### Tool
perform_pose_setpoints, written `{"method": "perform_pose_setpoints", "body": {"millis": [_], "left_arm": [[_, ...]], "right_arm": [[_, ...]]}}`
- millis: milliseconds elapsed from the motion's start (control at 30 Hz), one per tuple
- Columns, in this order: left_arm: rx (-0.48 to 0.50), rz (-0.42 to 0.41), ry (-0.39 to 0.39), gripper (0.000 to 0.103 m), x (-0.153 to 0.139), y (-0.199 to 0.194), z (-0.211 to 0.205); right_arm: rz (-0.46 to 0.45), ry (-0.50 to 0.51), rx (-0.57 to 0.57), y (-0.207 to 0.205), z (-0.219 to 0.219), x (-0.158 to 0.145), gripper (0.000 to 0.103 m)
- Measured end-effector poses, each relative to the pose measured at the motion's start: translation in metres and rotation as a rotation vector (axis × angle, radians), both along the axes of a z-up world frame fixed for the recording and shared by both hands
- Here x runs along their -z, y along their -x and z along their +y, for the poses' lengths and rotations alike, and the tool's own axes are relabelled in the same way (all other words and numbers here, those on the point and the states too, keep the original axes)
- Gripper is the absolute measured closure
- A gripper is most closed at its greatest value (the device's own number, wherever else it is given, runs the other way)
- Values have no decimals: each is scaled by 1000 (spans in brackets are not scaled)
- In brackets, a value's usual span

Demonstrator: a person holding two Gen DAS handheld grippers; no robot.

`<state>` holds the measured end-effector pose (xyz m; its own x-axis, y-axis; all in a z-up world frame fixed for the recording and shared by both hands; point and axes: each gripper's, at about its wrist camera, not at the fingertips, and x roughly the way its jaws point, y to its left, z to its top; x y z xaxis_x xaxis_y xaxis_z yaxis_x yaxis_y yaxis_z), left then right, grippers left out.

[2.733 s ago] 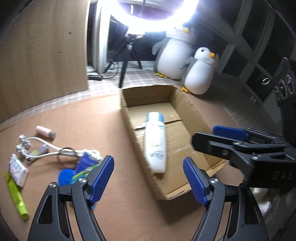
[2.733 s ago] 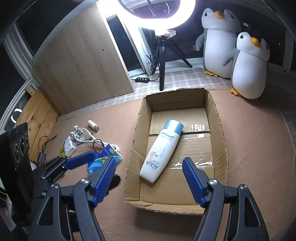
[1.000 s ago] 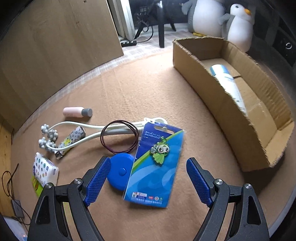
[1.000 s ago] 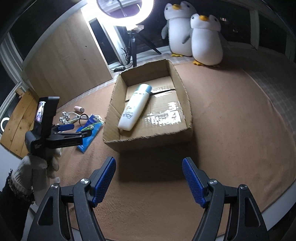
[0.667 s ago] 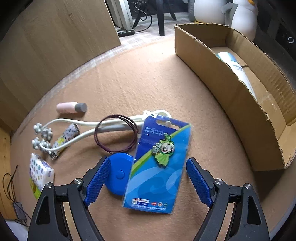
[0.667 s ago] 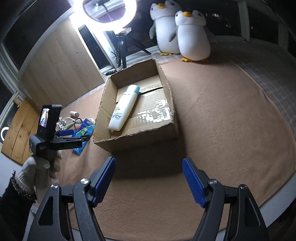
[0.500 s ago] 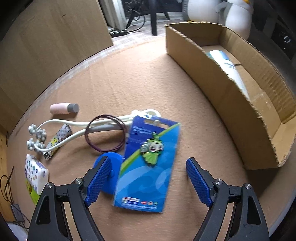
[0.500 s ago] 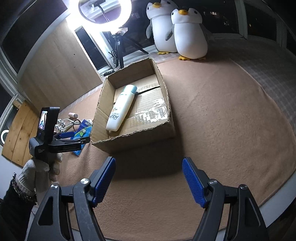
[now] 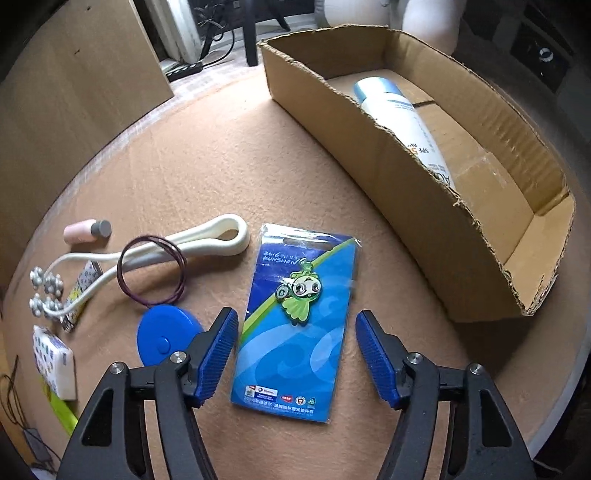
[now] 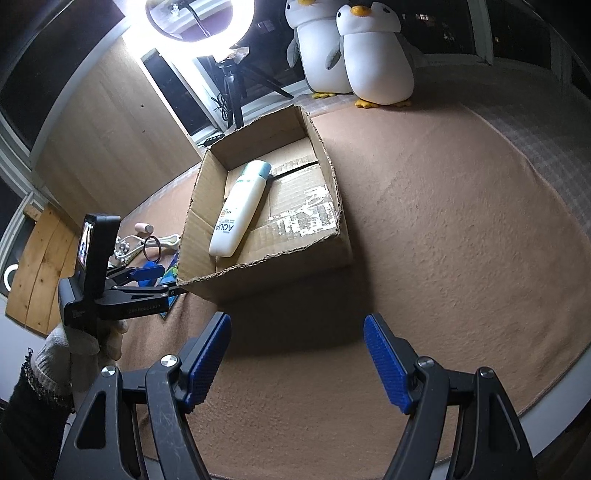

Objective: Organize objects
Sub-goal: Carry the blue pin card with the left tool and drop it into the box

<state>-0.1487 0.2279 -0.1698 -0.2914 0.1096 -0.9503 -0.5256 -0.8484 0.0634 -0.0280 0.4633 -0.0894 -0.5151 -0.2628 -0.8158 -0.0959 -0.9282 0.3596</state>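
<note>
A flat blue card pack with a green mascot (image 9: pixel 295 317) lies on the tan mat. My left gripper (image 9: pixel 293 354) hangs over its lower half, jaws closing, one pad on each side of the card and not touching it. To the right stands an open cardboard box (image 9: pixel 417 192) with a white sunscreen bottle (image 9: pixel 402 122) inside. In the right wrist view my right gripper (image 10: pixel 297 362) is open over bare mat in front of the box (image 10: pixel 280 266), and the bottle (image 10: pixel 240 210) lies in it. The left gripper (image 10: pixel 147 280), held by a gloved hand, shows at far left.
Left of the card lie a blue disc (image 9: pixel 166 338), a purple ring (image 9: pixel 151 275), a white roller massager (image 9: pixel 147 254), a pink tube (image 9: pixel 86 230), a patterned white pack (image 9: pixel 53 360) and a green marker (image 9: pixel 61 410). Two plush penguins (image 10: pixel 354 51) and a ring light (image 10: pixel 201 22) stand behind the box.
My left gripper swung from the box over to the blue card, sank toward it, and its jaws narrowed around it. The right gripper drew back from the box, still open.
</note>
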Motion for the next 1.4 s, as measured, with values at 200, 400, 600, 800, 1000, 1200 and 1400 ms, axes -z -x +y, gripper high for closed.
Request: {"method": "perform_pose_setpoints", "body": {"millis": [200, 400, 600, 800, 1000, 1200, 1400], "left_arm": [[29, -4, 8, 37, -1, 0, 1], [19, 8, -8, 44, -5, -11, 0], [-46, 44, -57, 44, -24, -19, -12], [-88, 115, -146, 44, -74, -22, -6], [-103, 156, -225, 44, -105, -11, 37], [-94, 146, -234, 44, -101, -2, 83], [-87, 115, -228, 44, -88, 1, 110]], "right_arm": [[-3, 6, -8, 1, -4, 1, 32], [2, 3, -11, 1, -6, -1, 32], [12, -7, -20, 0, -8, -5, 32], [31, -46, -34, -2, -15, -10, 32], [51, -129, -65, -5, -28, -14, 32], [57, -170, -86, -7, -37, -14, 32], [50, -179, -80, -11, -33, -13, 32]]}}
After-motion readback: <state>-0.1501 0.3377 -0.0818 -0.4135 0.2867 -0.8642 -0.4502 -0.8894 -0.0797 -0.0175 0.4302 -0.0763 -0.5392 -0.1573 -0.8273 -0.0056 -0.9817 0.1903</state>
